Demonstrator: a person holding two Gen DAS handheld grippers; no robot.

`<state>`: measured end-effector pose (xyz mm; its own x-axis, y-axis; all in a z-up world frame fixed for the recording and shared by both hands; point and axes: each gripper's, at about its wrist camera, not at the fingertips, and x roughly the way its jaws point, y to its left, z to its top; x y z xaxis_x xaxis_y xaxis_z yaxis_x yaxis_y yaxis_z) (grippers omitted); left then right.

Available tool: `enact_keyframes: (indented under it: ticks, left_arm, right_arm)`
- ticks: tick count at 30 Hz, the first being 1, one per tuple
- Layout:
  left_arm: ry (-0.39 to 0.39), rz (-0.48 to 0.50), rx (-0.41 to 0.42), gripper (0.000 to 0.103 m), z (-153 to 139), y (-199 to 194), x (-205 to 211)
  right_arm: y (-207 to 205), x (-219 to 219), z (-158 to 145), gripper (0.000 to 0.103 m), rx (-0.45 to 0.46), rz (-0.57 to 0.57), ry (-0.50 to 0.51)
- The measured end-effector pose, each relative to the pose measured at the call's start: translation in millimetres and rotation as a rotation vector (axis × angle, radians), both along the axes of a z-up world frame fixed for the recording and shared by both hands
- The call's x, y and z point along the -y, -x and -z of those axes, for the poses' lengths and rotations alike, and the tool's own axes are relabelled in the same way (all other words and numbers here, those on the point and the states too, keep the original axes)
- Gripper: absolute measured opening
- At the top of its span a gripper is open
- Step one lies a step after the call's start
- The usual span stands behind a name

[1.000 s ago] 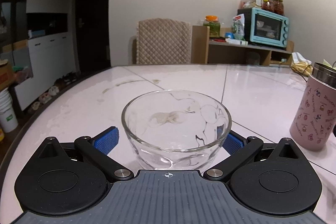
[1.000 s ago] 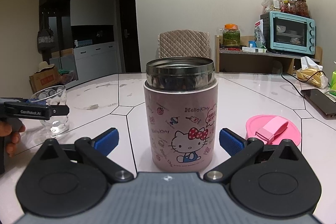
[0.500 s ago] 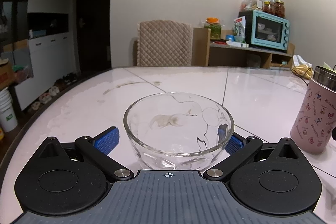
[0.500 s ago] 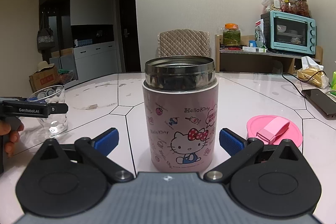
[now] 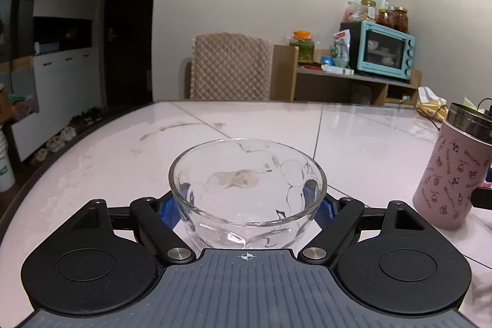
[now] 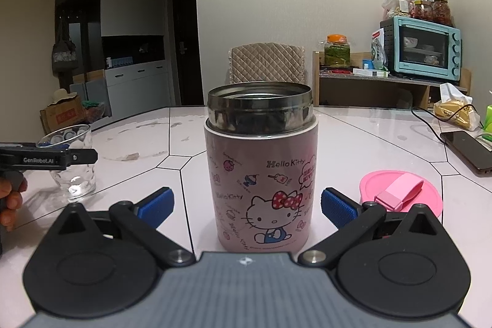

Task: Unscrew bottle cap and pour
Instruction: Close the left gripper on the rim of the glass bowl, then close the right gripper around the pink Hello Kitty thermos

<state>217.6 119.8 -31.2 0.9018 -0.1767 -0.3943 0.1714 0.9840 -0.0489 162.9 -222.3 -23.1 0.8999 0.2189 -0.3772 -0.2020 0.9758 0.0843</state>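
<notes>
A clear glass cup (image 5: 247,189) stands on the white table between my left gripper's (image 5: 247,206) blue pads, which are closed against its sides. It also shows in the right wrist view (image 6: 72,162), with the left gripper (image 6: 46,157) around it. A pink Hello Kitty bottle (image 6: 261,171) with an open steel mouth stands upright between the blue pads of my right gripper (image 6: 247,205), which is open with gaps on both sides. The bottle shows at the right of the left wrist view (image 5: 452,168). Its pink cap (image 6: 401,194) lies on the table to the right.
A black phone (image 6: 467,148) with a cable lies at the table's right edge. A quilted chair (image 6: 266,65) stands behind the table. A shelf with a teal oven (image 6: 422,46) and jars is at the back right.
My left gripper has closed its pads in onto the glass cup. The right gripper and the bottle have hardly moved.
</notes>
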Motion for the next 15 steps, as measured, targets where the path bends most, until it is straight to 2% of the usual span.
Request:
enact_keyframes:
  ticks: [15]
  left_arm:
    - [0.003, 0.068, 0.005, 0.085, 2.2, 0.3, -1.7]
  right_arm:
    - [-4.4, -1.0, -0.1, 0.103, -0.004, 0.007, 0.005]
